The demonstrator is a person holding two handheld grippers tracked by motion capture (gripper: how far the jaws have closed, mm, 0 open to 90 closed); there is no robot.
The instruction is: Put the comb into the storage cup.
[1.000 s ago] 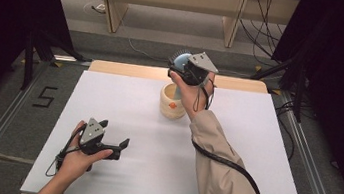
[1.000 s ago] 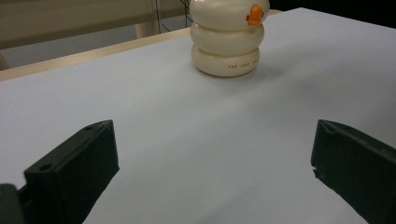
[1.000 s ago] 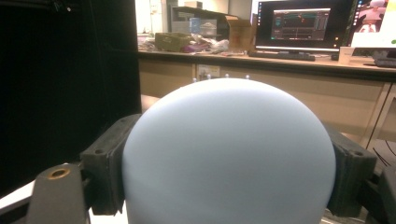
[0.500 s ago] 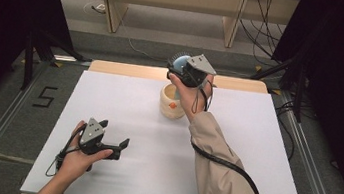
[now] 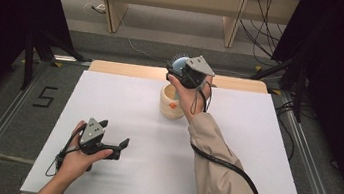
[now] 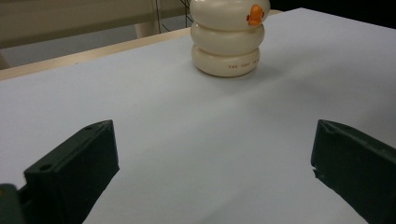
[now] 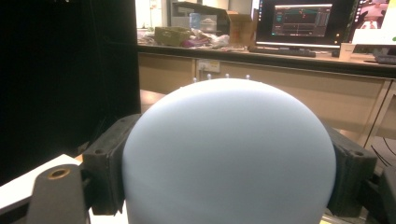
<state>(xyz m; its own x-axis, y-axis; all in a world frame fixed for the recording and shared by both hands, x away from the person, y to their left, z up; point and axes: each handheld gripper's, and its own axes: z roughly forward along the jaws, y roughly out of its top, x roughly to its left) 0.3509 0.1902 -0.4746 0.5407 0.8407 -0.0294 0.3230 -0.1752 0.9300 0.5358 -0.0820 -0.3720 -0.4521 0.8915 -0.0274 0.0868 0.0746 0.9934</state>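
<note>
A cream ribbed holder [image 5: 171, 105] with a small orange duck on its side stands on the white table [image 5: 253, 153] at the back middle; the left gripper view shows the holder [image 6: 227, 43] ahead of the jaws. My right gripper [image 5: 176, 67] hangs just above and behind the holder, shut on a pale blue rounded object [image 5: 180, 63] with short spikes at its far side. In the right gripper view the blue object [image 7: 229, 154] sits between both black pads. My left gripper [image 5: 121, 147] rests low over the front left of the table, open [image 6: 210, 158] with nothing between its jaws.
A wooden strip [image 5: 123, 69] runs along the table's far edge. Behind it are wooden legs and cables on the floor [image 5: 136, 47]. Metal rails [image 5: 300, 139] flank the table. A "5" [image 5: 45, 96] marks the floor at the left.
</note>
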